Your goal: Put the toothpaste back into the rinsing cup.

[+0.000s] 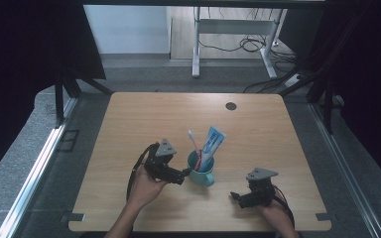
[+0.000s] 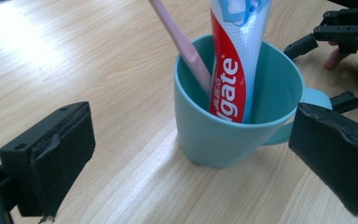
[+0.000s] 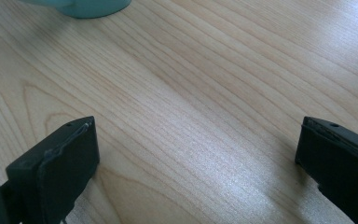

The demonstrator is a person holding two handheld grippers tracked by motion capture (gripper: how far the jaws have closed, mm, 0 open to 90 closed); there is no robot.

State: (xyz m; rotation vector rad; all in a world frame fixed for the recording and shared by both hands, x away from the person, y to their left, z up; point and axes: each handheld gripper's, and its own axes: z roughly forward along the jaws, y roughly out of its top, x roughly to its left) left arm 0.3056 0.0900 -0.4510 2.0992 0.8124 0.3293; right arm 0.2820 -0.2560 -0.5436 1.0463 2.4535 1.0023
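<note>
Nearest us, our right gripper (image 1: 238, 197) hangs over bare counter (image 1: 129, 129), jaws spread — our left gripper (image 1: 182, 174), jaws released too, faces the teal mug (image 2: 233, 126) at mid-counter, holding toothpaste (image 2: 235, 60) and a pink toothbrush (image 2: 182, 44).

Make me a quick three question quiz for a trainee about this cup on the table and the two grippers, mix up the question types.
1. True or false: the left gripper is shut on the teal cup.
2. Which items stand in the cup? A) a pink toothbrush and a toothpaste tube B) two pens C) a spoon
3. Fill in: the right gripper hangs open above bare ____.

Key:
1. False; its fingers stand open on either side of the cup, apart from it.
2. A
3. wooden table
</note>
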